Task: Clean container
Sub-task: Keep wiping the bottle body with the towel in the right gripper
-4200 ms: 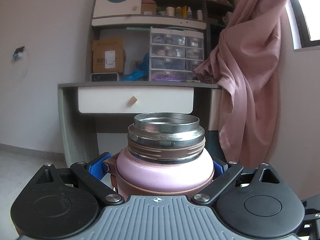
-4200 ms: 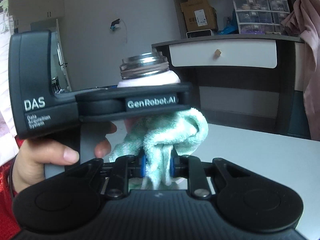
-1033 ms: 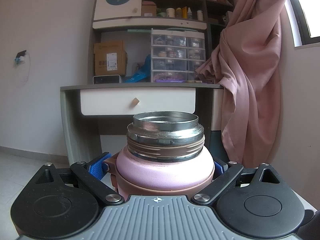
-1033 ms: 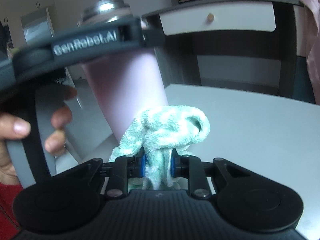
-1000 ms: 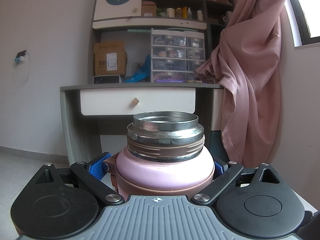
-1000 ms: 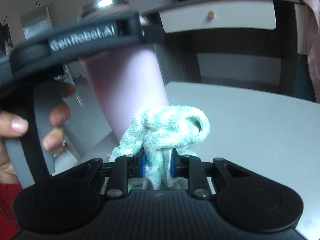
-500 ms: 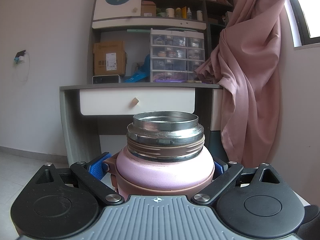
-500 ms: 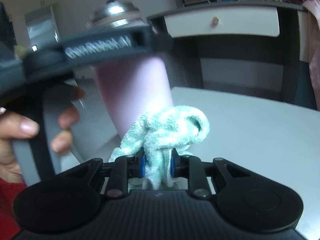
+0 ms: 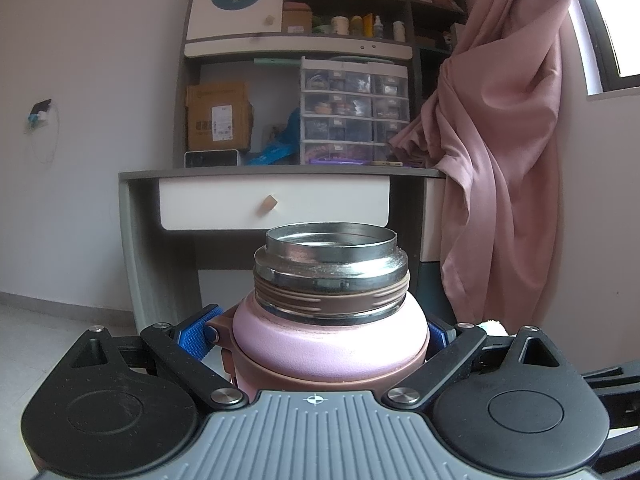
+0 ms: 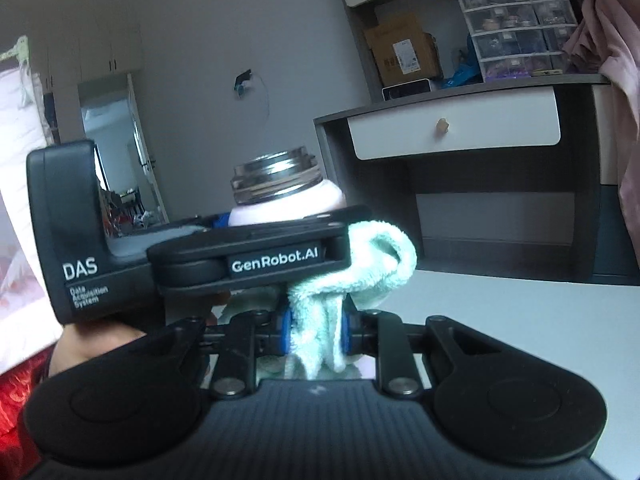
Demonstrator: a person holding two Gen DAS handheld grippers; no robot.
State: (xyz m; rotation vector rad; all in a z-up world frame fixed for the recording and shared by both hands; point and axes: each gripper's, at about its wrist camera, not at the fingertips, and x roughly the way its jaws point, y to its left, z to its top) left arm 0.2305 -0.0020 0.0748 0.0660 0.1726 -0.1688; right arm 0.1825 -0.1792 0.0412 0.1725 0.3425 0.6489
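A pink flask point(image 9: 330, 338) with a brown collar and an open steel mouth stands upright between the blue pads of my left gripper point(image 9: 320, 334), which is shut on its shoulder. In the right wrist view the flask point(image 10: 286, 194) shows above the left gripper's black body point(image 10: 192, 258). My right gripper point(image 10: 316, 334) is shut on a mint green cloth point(image 10: 360, 268). The cloth bunches up beside the left gripper, just right of the flask. The flask's lower body is hidden behind the left gripper there.
A white table point(image 10: 520, 312) lies below both grippers. Behind it stands a grey desk with a white drawer point(image 9: 276, 204), a cardboard box point(image 9: 218, 116) and plastic drawer units point(image 9: 354, 110). A pink curtain point(image 9: 500, 140) hangs at the right.
My right gripper has risen with the cloth from low on the flask's side to the level of the left gripper. The left gripper and flask have stayed still.
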